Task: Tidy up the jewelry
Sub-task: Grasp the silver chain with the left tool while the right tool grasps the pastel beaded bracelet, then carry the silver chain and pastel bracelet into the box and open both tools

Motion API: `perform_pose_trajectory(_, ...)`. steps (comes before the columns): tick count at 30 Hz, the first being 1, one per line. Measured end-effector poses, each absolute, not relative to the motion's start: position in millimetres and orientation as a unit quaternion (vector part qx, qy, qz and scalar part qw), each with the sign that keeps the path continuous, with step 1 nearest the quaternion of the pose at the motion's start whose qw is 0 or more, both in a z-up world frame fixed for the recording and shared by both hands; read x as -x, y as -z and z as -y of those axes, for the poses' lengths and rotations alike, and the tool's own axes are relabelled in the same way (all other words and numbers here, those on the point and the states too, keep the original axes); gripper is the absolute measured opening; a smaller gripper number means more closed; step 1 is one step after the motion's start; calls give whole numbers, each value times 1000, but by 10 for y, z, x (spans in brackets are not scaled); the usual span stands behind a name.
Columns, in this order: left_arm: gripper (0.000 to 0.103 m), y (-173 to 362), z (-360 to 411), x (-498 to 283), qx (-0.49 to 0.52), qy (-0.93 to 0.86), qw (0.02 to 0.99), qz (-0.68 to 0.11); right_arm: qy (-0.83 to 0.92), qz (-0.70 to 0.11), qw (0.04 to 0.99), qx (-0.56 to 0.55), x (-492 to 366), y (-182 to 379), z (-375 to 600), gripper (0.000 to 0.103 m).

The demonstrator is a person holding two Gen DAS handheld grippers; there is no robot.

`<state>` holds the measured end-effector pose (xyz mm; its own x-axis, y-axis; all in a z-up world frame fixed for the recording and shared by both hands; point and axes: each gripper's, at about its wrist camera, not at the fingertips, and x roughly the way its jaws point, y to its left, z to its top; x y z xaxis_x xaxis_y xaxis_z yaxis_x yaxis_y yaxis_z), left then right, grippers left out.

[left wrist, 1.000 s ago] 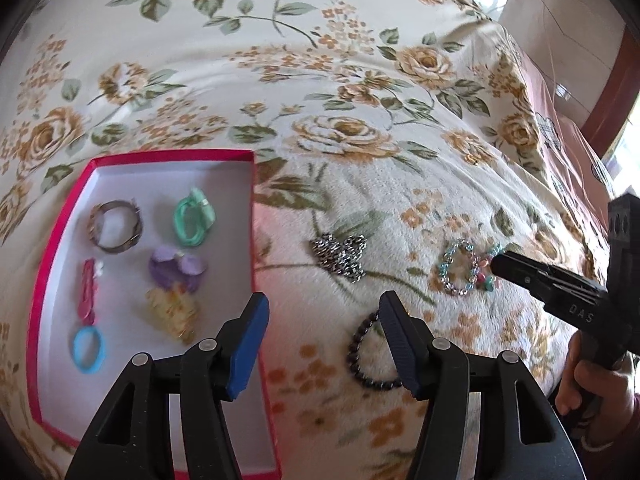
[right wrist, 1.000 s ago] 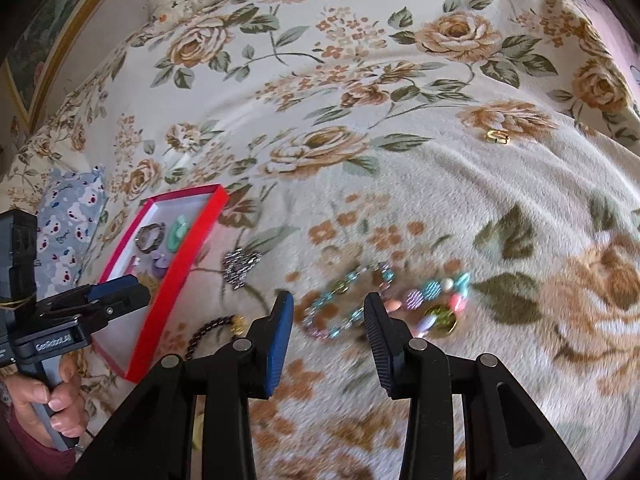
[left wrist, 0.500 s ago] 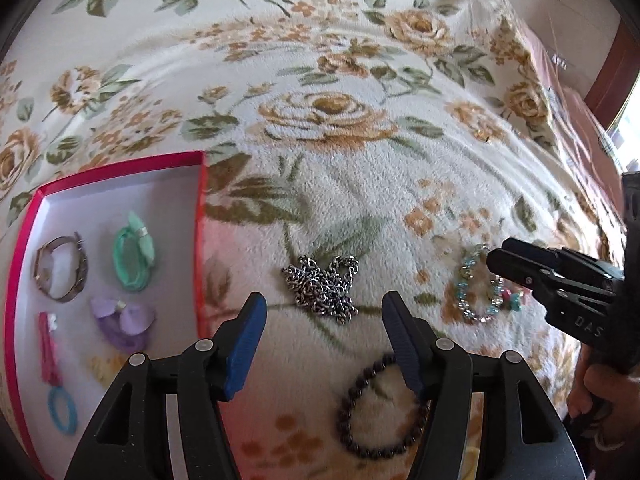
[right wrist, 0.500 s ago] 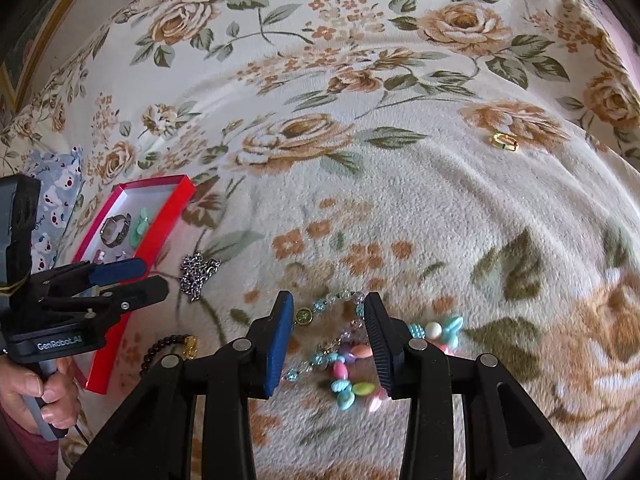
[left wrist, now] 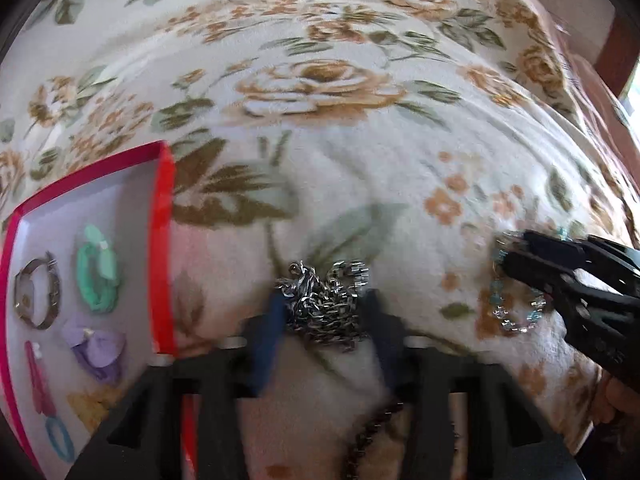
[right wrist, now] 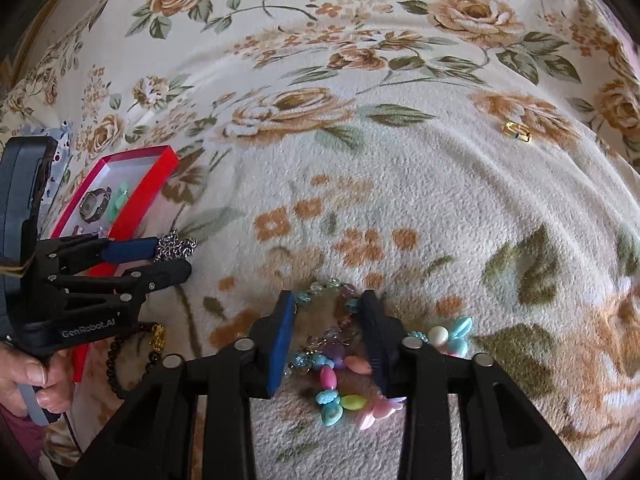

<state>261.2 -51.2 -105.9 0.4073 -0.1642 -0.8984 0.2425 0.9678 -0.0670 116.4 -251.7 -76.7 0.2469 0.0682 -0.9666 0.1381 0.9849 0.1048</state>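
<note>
Across the bed, a flowered blanket (right wrist: 400,208) carries the scattered jewelry, with a red box (left wrist: 162,248) at its left already holding a watch (left wrist: 36,292) and hair ties. Only the right wrist view shows a small gold ring (right wrist: 517,131) lying far off and a hand (right wrist: 28,376) gripping the left gripper (left wrist: 322,312). Its jaws are closing around a silver chain (left wrist: 324,304) heaped between them, while the right gripper (right wrist: 326,320) closes its jaws over a pastel bead bracelet (right wrist: 340,364) on the blanket.
</note>
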Motion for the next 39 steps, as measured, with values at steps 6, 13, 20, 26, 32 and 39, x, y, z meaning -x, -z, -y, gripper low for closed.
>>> perform_pose_trajectory(6,14,1023,505,-2562,-29,140,843,-518,26,-604,792,-88,-1147,726,2529,7)
perform_pose_trajectory(13,13,800,309,-2324,-3,148,855,-496,11,-566,817,-112,-1118,411,2436,7)
perform_pose_trajectory(20,13,456,32,-1996,29,151,870,-468,-10,-537,835,-122,-1135,83,2276,7)
perform_pose_trajectory(26,13,160,-205,-1666,44,151,883,-443,-29,-523,842,-128,-1139,-100,2109,7)
perform_pose_trajectory(32,13,7,-443,-1385,57,145,890,-429,-53,-516,845,-131,-1153,-185,1882,7)
perform_pose_trajectory(39,13,-37,-766,-1125,78,115,895,-424,-88,-513,843,-133,-1165,-216,1566,7)
